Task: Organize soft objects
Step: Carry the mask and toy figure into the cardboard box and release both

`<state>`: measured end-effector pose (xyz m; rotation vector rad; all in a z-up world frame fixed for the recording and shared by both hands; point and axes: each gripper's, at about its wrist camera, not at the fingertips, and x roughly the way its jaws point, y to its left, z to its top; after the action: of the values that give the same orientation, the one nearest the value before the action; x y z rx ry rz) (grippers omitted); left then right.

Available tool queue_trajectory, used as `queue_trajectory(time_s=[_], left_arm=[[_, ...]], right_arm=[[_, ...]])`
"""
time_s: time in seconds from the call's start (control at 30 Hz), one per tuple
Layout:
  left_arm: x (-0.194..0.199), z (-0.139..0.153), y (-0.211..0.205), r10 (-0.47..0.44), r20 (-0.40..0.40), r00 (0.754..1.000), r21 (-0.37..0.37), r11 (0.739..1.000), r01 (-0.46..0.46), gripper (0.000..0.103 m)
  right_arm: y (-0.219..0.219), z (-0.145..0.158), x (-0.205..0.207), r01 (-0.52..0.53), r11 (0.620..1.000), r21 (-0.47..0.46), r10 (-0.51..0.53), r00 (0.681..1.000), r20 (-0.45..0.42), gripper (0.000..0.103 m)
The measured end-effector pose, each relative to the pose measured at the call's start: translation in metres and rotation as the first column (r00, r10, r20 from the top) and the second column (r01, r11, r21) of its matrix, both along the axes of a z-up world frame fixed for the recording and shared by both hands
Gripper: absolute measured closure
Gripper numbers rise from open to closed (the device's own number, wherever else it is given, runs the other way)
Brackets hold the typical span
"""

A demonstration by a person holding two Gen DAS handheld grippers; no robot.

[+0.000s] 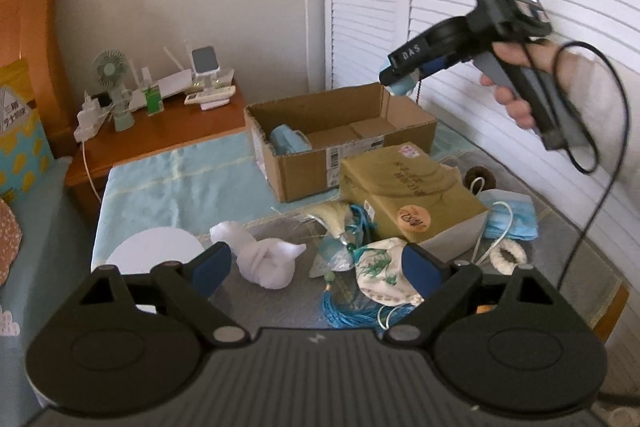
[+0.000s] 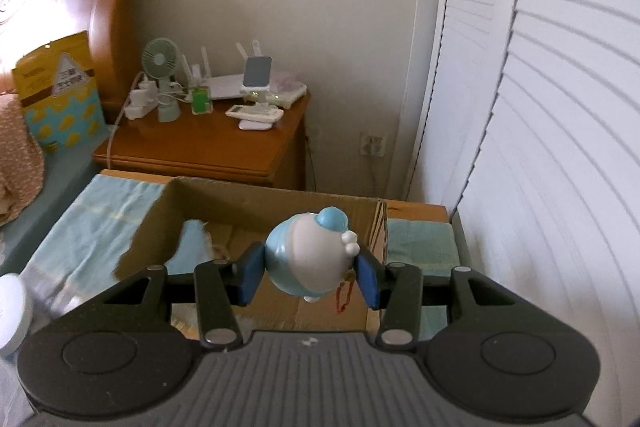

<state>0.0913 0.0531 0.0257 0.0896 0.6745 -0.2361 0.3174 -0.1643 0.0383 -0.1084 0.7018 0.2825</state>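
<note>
while only the right wrist shows the right gripper (image 2: 310,277) clamping a blue toy (image 2: 310,259).

Glossy smooth blue-and-white plastic round toy figure (image 2: 316,259), matt brown corrugated cardboard box (image 1: 352,155), soft white knotted cloth bundle (image 1: 266,261), crumpled pale-blue fabric table cover (image 1: 176,183), polished orange-brown wooden nightstand (image 2: 224,147)

A home bedroom. A carved orange-brown wooden headboard (image 2: 100,11) rises against the cream wall, and just beside it stands a matching wooden nightstand (image 2: 208,147) that carries a small pale-green desk fan (image 2: 160,57) and a white router with antennas (image 2: 228,89). Beyond the nightstand, away from the headboard, white louvred wardrobe doors (image 2: 540,107) fill the wall.
</note>
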Motion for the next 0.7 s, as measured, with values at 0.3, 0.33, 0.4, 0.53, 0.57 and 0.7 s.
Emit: queue_trajectory(time_s=[0.3,0.33,0.4,0.53,0.57,0.7], left_arm=[[0.011,-0.008,0.006,0.023,-0.019,1.000,0.001,1.000,-0.023,0.011],[0.012,-0.008,0.006,0.021,-0.018,1.000,0.001,1.000,-0.021,0.011],[0.012,-0.008,0.006,0.018,-0.016,1.000,-0.006,1.000,-0.018,0.011],[0.015,-0.009,0.006,0.026,-0.026,0.999,-0.007,1.000,-0.026,0.011],[0.015,-0.009,0.006,0.027,-0.029,0.999,-0.005,1.000,-0.028,0.011],[0.015,-0.012,0.008,0.029,-0.038,0.999,0.003,1.000,-0.029,0.011]], right_arm=[[0.003,-0.027,0.034,0.004,1.000,0.001,-0.003,0.997,-0.081,0.049],[0.003,-0.029,0.037,0.000,1.000,0.001,0.000,0.996,-0.088,0.049],[0.007,-0.031,0.041,-0.008,1.000,0.002,0.008,0.995,-0.100,0.049],[0.018,-0.031,0.047,-0.033,0.999,0.000,0.033,0.994,-0.103,0.049],[0.020,-0.032,0.048,-0.036,0.999,-0.006,0.035,0.994,-0.105,0.049],[0.018,-0.035,0.050,-0.008,0.999,-0.050,0.002,0.994,-0.111,0.049]])
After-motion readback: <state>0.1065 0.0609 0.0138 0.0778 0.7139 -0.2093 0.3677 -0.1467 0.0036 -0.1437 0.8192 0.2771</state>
